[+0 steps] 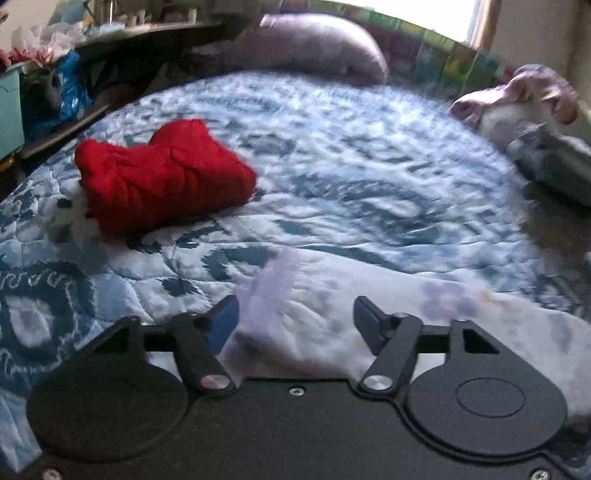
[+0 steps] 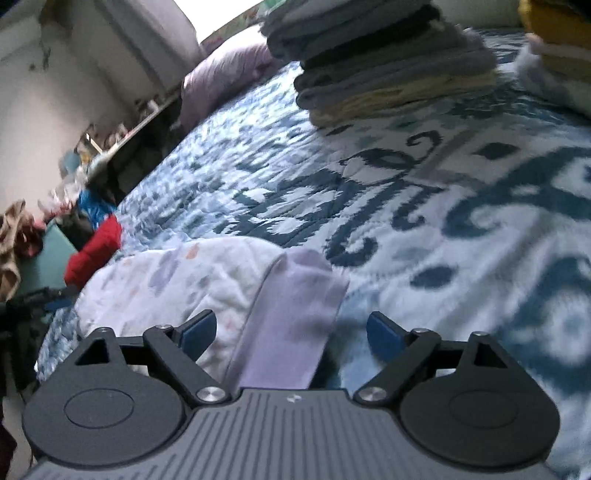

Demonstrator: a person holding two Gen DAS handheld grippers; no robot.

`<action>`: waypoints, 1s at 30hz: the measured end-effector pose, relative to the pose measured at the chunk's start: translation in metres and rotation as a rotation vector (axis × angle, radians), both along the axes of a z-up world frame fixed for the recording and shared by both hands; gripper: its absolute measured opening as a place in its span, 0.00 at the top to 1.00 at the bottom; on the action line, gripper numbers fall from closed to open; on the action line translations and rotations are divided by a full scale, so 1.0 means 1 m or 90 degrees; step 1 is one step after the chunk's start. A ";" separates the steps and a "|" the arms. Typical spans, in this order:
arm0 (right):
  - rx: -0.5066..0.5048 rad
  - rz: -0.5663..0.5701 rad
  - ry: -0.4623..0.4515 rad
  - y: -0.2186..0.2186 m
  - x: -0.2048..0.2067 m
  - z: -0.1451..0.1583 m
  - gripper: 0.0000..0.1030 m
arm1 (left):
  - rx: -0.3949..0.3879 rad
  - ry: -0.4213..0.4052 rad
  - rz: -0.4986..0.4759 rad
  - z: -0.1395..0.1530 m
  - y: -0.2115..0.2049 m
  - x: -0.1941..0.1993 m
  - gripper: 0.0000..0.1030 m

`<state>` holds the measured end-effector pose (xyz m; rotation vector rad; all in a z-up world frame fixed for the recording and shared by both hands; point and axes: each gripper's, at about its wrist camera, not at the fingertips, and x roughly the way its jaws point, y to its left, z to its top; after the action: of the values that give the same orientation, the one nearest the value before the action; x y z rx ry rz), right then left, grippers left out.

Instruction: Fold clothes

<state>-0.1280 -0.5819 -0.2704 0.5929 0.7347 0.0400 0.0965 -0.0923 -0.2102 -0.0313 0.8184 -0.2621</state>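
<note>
A white garment with a faint floral print (image 1: pixel 369 295) lies crumpled on the blue-and-white quilt (image 1: pixel 332 166) at the near edge. My left gripper (image 1: pixel 295 321) hovers over it, open, with cloth lying between the jaws and no pad pressing it. In the right wrist view the same garment (image 2: pixel 177 280) sits to the left, and its pale lavender sleeve or strip (image 2: pixel 295 314) runs between the jaws. My right gripper (image 2: pixel 291 330) is open wide around that strip without pinching it. A folded red garment (image 1: pixel 162 177) rests on the quilt to the far left.
A tall stack of folded grey and yellow clothes (image 2: pixel 388 62) stands at the far side of the bed, with a second yellow pile (image 2: pixel 561 33) to its right. Lavender pillows (image 1: pixel 321 40) line the headboard. A cluttered shelf and teal bin (image 1: pixel 11 107) flank the bed's left side.
</note>
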 end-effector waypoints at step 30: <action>-0.167 0.032 0.008 -0.068 0.047 0.086 0.43 | -0.097 0.047 -0.087 0.017 -0.055 0.024 0.50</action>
<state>-0.0813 -0.6496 -0.1840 0.3252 0.7528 -0.0131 0.1208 -0.1477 -0.1932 -0.1282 0.8743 -0.4540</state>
